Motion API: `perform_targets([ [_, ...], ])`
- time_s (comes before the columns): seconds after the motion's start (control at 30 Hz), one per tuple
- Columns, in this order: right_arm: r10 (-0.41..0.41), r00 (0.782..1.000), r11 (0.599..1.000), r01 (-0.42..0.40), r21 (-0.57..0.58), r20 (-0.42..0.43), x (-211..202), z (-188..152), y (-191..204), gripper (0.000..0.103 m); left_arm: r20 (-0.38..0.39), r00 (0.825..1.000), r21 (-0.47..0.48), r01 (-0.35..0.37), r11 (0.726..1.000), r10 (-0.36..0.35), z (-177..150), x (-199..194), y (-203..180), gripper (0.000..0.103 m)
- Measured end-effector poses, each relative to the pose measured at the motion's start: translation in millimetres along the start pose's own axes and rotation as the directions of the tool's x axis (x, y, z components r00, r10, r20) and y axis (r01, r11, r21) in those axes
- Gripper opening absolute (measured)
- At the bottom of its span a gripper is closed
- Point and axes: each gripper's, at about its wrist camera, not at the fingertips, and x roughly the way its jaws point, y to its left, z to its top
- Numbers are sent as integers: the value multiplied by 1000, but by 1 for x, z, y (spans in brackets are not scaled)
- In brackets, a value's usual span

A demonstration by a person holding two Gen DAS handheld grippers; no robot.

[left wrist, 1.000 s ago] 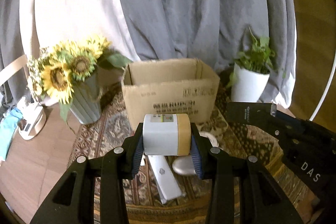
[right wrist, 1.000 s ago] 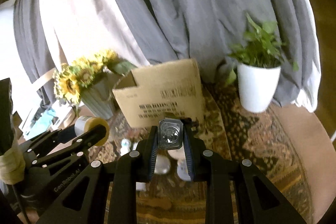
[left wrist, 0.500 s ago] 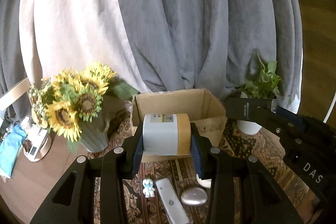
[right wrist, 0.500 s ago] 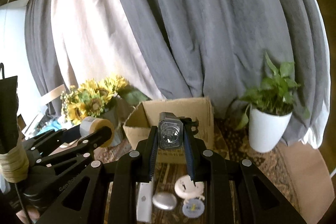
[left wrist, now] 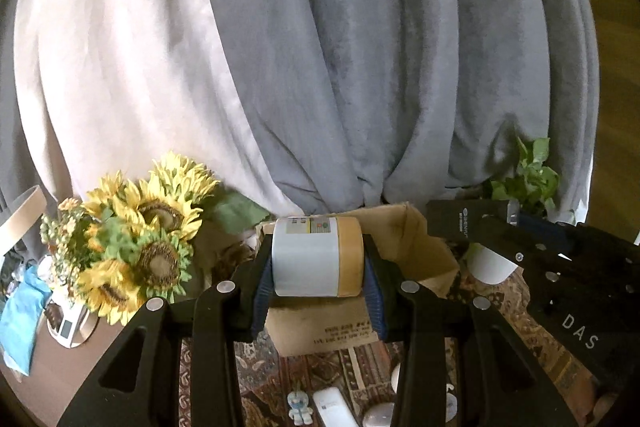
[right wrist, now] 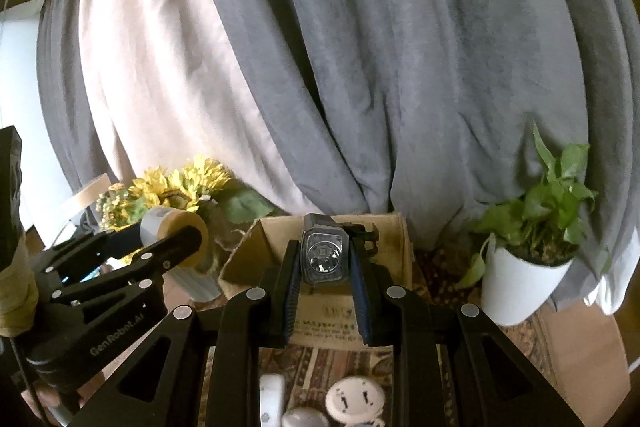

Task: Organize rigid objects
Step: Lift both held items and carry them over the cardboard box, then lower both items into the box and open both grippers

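I have one item in each hand and both hang in the air on the near side of the open brown cardboard box (left wrist: 416, 247), so the step in hand is carrying them over to it.

My left gripper (left wrist: 318, 291) is clamped on the two ends of a white cylindrical roll with a tan end band (left wrist: 316, 259), held crosswise. My right gripper (right wrist: 326, 291) is pinched nearly closed on a small dark square-faced watch with a glassy front (right wrist: 322, 259), which stands upright between the pads. In the right wrist view the watch sits in front of the box's open top; in the left view the roll covers the box's near rim.

Next, I judge, each hand has to go forward until its load is above the box's opening, tip down, and only then let go; the roll is wide, so it needs the clearer middle of the box.

Counted: one box, one roll, one watch. On the patterned rug in front of the box I still see one white remote (left wrist: 334, 407), one small white-and-blue figurine (left wrist: 298, 407), one silvery oval pebble-shaped thing (right wrist: 304, 419) and one round white disc (right wrist: 354, 399). Left of the box stands one vase of sunflowers (left wrist: 140, 247), right of it one white potted plant (right wrist: 524, 279).
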Motion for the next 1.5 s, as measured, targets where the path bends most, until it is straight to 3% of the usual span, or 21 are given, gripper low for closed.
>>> perform_targets([
  [0.3,-14,995,1000,12,-15,-97,45,18,-8,25,-135,991,-6,24,1000,-24,18,55,7,39],
  [0.47,-15,981,1000,15,-3,-191,78,21,-16,25,-219,976,-8,16,1000,-18,22,85,8,39],
  [0.8,-33,938,999,36,2,-346,131,21,-32,25,-406,914,-29,21,999,-31,17,148,11,39],
  [1.03,-51,881,999,54,-9,-469,166,8,-39,25,-506,862,-9,-9,1000,3,2,178,9,39],
  [1.17,-51,856,998,59,0,-514,178,0,-43,25,-540,842,-16,-12,1000,2,-7,187,9,40],
  [1.3,-42,842,998,55,8,-538,184,-4,-44,30,-536,844,-31,-24,999,4,-9,186,10,58],
  [1.37,-52,846,998,63,3,-530,183,-4,-44,36,-521,853,-28,-32,999,13,-8,180,11,58],
  [1.5,-60,869,998,68,-2,-492,171,1,-43,38,-476,879,-38,-52,998,28,-4,161,13,62],
])
